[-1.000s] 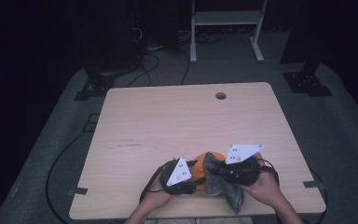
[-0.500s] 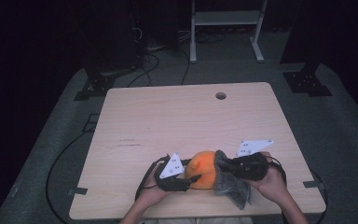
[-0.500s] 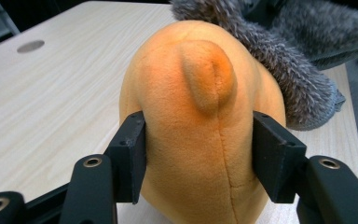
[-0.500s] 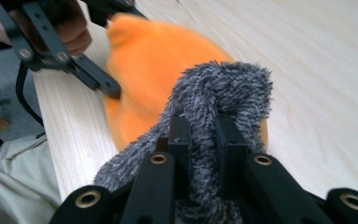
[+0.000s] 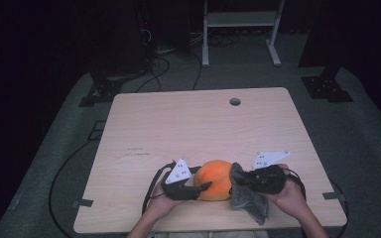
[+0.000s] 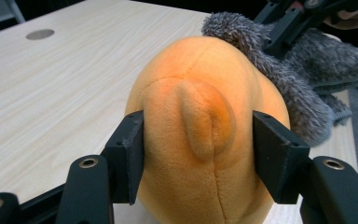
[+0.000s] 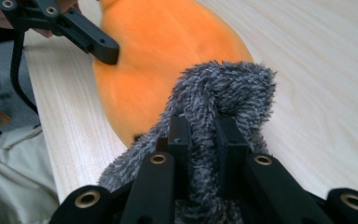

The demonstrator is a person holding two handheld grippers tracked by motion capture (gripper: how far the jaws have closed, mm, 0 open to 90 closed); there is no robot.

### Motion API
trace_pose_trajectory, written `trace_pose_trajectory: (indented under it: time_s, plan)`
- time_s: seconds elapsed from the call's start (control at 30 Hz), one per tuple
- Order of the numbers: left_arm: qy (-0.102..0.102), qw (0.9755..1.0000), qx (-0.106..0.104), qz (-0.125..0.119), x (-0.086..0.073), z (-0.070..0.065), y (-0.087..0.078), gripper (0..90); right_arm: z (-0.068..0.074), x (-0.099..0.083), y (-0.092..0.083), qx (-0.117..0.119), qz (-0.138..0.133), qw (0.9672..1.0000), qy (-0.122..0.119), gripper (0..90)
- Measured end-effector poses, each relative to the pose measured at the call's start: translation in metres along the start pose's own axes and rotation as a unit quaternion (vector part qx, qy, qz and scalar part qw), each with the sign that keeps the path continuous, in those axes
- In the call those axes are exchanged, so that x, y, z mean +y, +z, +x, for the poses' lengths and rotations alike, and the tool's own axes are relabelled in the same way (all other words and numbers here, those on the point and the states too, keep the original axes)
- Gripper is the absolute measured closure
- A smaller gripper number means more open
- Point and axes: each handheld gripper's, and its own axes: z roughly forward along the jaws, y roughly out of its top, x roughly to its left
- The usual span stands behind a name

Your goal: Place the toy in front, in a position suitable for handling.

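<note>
Near the front edge of the wooden table, at about six o'clock in the high view, an orange plush toy is lying on the boards, well apart from the round cable hole at twelve o'clock. At three o'clock of the toy, a grey fuzzy cloth is pressing against its side and draping down toward the table's edge.

At nine o'clock of the toy, the left gripper is reaching in from the person's left hand. Along its own view, its two jaws are sitting at either side of the toy, the pads touching the plush and gripping it; they have just been easing apart a little with the toy between them.

At three o'clock, the right gripper is lying in the person's right hand. In the right gripper view its jaws are clamping a bunched fold of the cloth, with the orange toy just beyond it at eleven o'clock.
</note>
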Motion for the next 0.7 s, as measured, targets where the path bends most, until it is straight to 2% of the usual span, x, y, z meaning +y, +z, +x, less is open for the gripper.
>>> trace_pose_trajectory:
  time_s: [0.07, 0.13, 0.2, 0.3, 0.37, 0.47, 0.5, 0.53, 0.6, 0.63, 0.7]
  plan:
    - [0.002, 1.0000, 0.002, 0.001, -0.001, 0.000, 0.001, 41.4, -0.001, -0.001, -0.001, 0.007, -0.012, 0.9998, 0.010, 78.3]
    - [0.004, 1.0000, 0.002, 0.001, -0.001, 0.000, 0.001, 41.4, 0.004, 0.005, -0.003, 0.006, -0.025, 0.9997, 0.001, 78.2]
    - [0.005, 1.0000, 0.002, -0.001, -0.001, -0.001, 0.000, 41.2, 0.006, 0.010, -0.004, 0.017, -0.043, 0.9989, 0.003, 78.2]
    - [-0.007, 1.0000, -0.004, -0.003, -0.004, 0.001, 0.000, 38.6, 0.001, 0.009, 0.002, 0.026, -0.036, 0.9989, 0.013, 78.1]
    - [-0.012, 0.9999, -0.008, -0.002, -0.003, 0.000, 0.001, 32.3, -0.001, 0.004, 0.005, 0.038, -0.026, 0.9987, 0.020, 78.1]
    - [-0.030, 0.9994, -0.012, 0.011, 0.003, -0.002, 0.004, 14.8, 0.008, 0.002, 0.004, 0.031, -0.010, 0.9995, 0.000, 78.1]
    - [-0.045, 0.9987, -0.021, 0.011, 0.007, -0.002, 0.006, 11.4, 0.010, 0.002, 0.004, 0.029, -0.008, 0.9995, -0.004, 78.1]
    - [-0.051, 0.9982, -0.028, 0.011, 0.009, -0.002, 0.007, 10.1, 0.013, 0.003, 0.004, 0.031, -0.005, 0.9994, -0.013, 78.2]
    - [-0.053, 0.9983, -0.018, 0.015, 0.013, -0.005, 0.010, 12.1, 0.018, 0.006, 0.005, 0.034, -0.002, 0.9992, -0.023, 78.2]
    - [-0.038, 0.9990, -0.002, 0.023, 0.013, -0.007, 0.010, 18.4, 0.019, 0.007, 0.006, 0.033, 0.000, 0.9991, -0.025, 78.2]
    - [-0.029, 0.9995, 0.008, 0.014, 0.013, -0.010, 0.010, 31.9, 0.020, 0.008, 0.005, 0.025, 0.002, 0.9992, -0.030, 78.3]
